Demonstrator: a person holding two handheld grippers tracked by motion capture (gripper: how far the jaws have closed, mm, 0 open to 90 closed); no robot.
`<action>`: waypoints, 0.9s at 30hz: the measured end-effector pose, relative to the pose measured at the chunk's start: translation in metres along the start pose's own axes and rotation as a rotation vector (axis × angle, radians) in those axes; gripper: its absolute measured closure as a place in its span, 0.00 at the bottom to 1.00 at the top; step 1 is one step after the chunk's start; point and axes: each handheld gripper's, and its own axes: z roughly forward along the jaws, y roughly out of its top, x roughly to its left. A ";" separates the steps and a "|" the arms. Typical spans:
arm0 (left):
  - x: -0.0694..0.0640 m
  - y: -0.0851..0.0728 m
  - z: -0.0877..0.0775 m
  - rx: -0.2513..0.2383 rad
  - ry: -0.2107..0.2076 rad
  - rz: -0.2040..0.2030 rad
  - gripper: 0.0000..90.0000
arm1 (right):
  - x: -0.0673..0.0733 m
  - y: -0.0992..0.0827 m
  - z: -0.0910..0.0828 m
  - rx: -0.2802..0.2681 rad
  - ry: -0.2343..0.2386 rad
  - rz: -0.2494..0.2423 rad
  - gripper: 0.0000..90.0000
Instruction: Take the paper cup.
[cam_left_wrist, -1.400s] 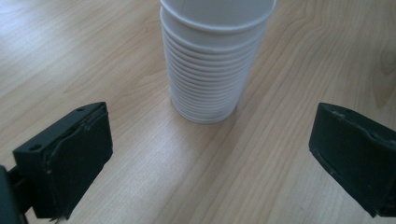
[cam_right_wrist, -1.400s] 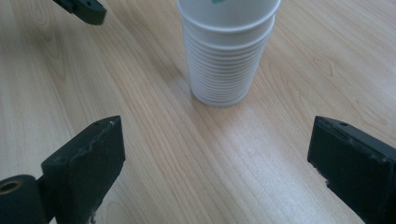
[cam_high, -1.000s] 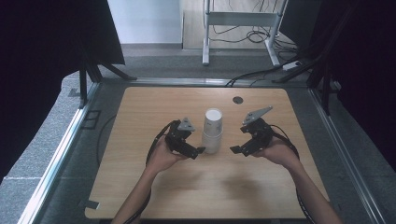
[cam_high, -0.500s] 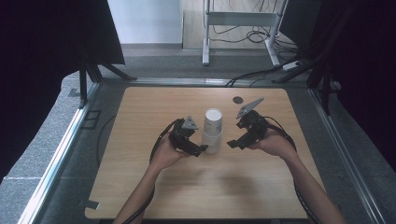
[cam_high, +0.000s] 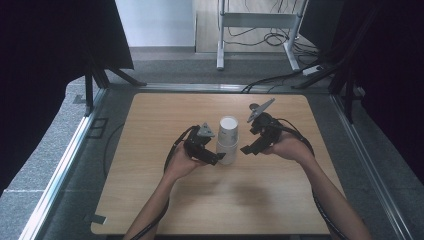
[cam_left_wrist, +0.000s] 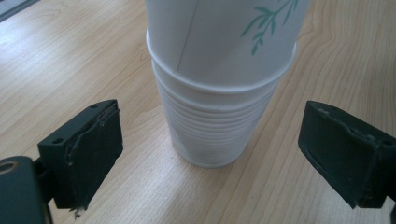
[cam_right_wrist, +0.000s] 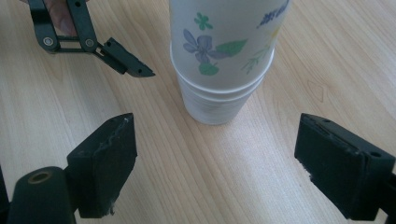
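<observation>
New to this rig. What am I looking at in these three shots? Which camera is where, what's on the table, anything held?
No robot here: a person holds a handheld two-jaw gripper in each hand. The high view comes from a fixed camera above the wooden table, looking forward and down; forearms enter from the bottom, with the left gripper and the right gripper either side of the middle. The other two pictures come from cameras riding on each gripper, looking along its black jaws. On the table stands a stack of white paper cups, nested, the top one printed with leaves and flowers. Both grippers are open, jaws spread wide on either side of the stack without touching it. Nothing is held.
</observation>
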 end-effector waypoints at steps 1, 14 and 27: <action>0.000 0.000 0.001 -0.002 0.000 -0.002 0.07 | 0.000 0.002 0.000 0.003 0.001 -0.002 0.15; 0.001 0.003 0.006 -0.020 -0.015 -0.019 0.08 | 0.000 0.025 0.001 0.053 -0.009 -0.016 0.15; 0.003 0.003 0.007 -0.039 -0.007 -0.017 0.10 | -0.002 0.049 0.003 0.096 -0.019 -0.025 0.15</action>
